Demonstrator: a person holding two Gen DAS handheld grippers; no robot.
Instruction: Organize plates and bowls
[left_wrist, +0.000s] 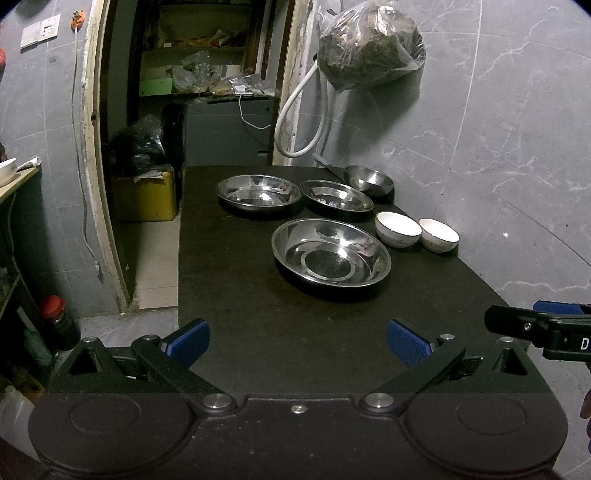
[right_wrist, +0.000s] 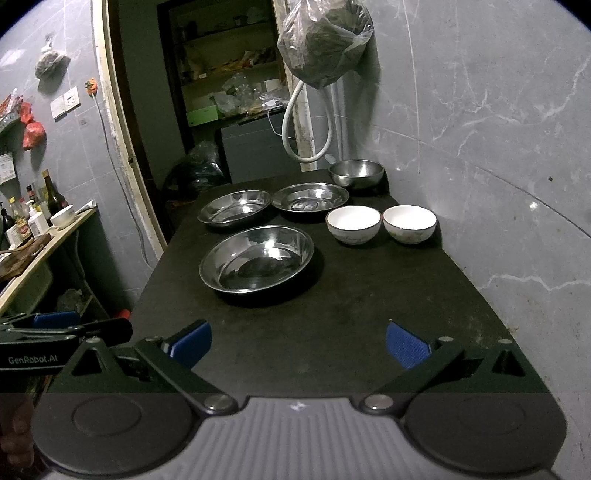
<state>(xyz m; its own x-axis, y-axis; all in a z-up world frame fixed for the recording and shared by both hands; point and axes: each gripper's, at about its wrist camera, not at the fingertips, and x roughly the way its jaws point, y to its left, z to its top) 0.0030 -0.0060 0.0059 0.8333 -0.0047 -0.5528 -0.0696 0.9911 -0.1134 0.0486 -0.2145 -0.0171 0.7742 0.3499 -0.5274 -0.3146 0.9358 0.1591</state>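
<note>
Three steel plates lie on the black table: a near one, a far left one and a far middle one. A steel bowl stands at the far right corner. Two white bowls sit side by side at the right, seen also in the right wrist view. My left gripper hovers open over the near table end, empty. My right gripper is open and empty too.
A grey marble wall runs along the table's right side. A plastic bag and a white hose hang above the far corner. A doorway with shelves lies beyond. A side counter with bottles stands left.
</note>
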